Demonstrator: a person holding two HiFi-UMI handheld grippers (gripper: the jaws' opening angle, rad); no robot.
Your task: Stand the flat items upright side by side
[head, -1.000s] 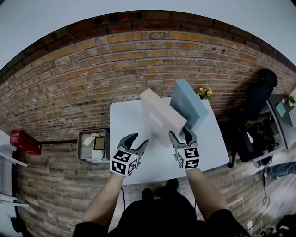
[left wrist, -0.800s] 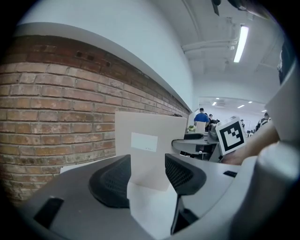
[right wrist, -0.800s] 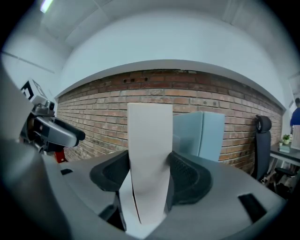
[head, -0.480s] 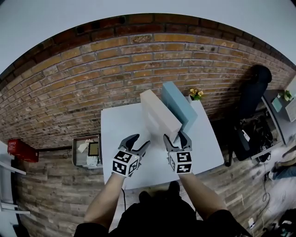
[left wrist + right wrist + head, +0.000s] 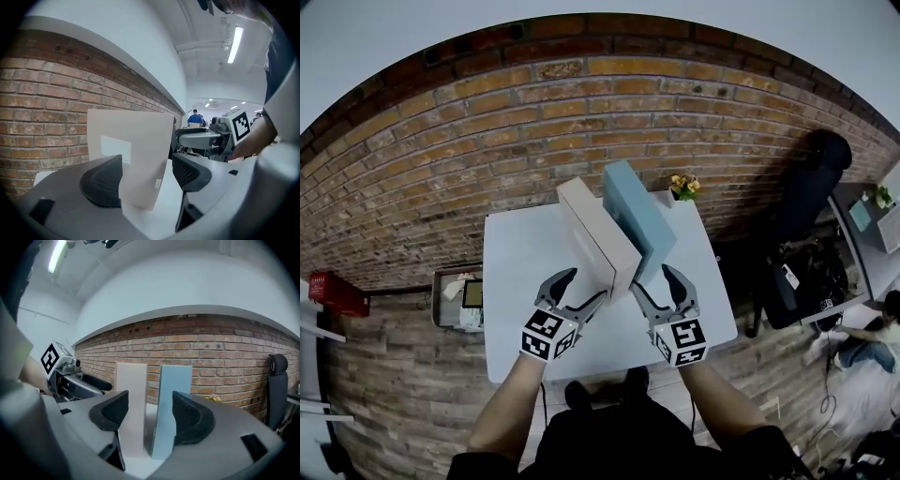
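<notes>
While beige box (image 5: pixel 598 242), blue box (image 5: pixel 639 216) stand upright, left gripper (image 5: pixel 581 289) jaws just opened astride beige; right gripper (image 5: pixel 653 279) released.

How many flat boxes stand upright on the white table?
2. The beige box stands left of the blue box, side by side near the middle of the table, with a narrow gap between them. No others show, and none seems hidden.

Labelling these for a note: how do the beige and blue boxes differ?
The beige box stands to the left, the blue box to the right, nearer the flowers. The beige box shows a white label on its broad face; no label shows on the blue box. Both stand upright on the white table, side by side, a narrow gap between.
</notes>
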